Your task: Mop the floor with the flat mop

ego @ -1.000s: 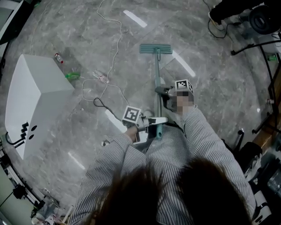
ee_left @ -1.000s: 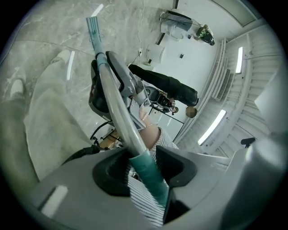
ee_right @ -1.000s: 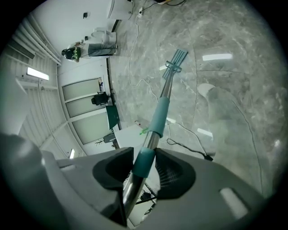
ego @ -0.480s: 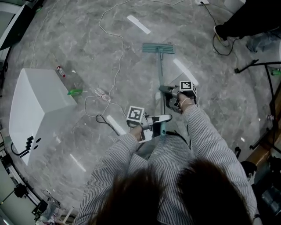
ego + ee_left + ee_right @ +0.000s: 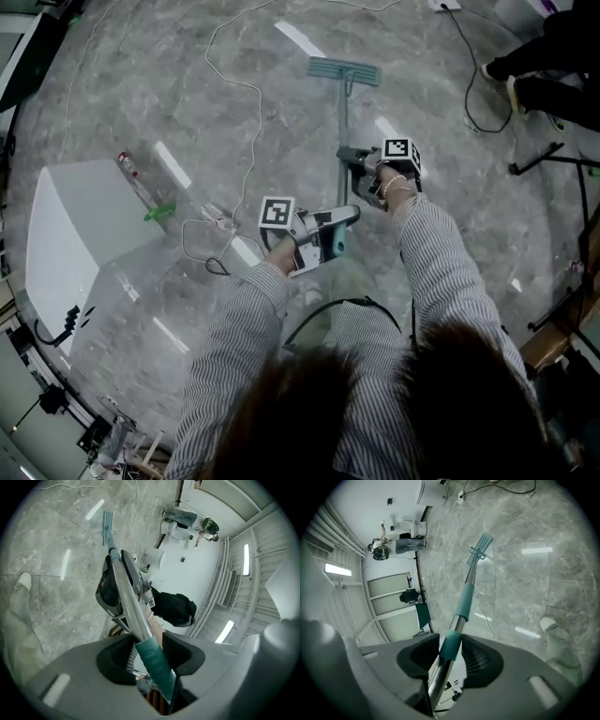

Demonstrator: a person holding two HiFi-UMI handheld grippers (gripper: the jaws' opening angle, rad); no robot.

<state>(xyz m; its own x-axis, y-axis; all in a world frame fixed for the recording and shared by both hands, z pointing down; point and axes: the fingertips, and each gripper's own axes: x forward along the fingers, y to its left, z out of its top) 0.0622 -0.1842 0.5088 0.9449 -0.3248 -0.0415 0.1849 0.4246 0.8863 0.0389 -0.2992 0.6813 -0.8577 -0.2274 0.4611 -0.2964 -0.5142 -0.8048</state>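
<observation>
A flat mop with a teal head (image 5: 344, 70) lies on the grey marble floor ahead of me, its pole (image 5: 342, 131) running back toward me. My left gripper (image 5: 330, 232) is shut on the teal grip at the pole's near end (image 5: 152, 660). Further up, my right gripper (image 5: 353, 161) is shut on the metal pole (image 5: 451, 646). The mop head (image 5: 480, 548) shows small at the pole's far end in the right gripper view, and it (image 5: 108, 524) also shows in the left gripper view.
A white box (image 5: 70, 239) stands at the left with a bottle (image 5: 127, 167) and a green item (image 5: 157, 213) beside it. White cable (image 5: 239, 84) and black cable (image 5: 309, 323) trail over the floor. A person's legs (image 5: 548, 66) and stands (image 5: 553, 155) are at the right.
The mop head has slid farther away from me across the floor. Both grippers moved forward with the pole, arms more stretched out.
</observation>
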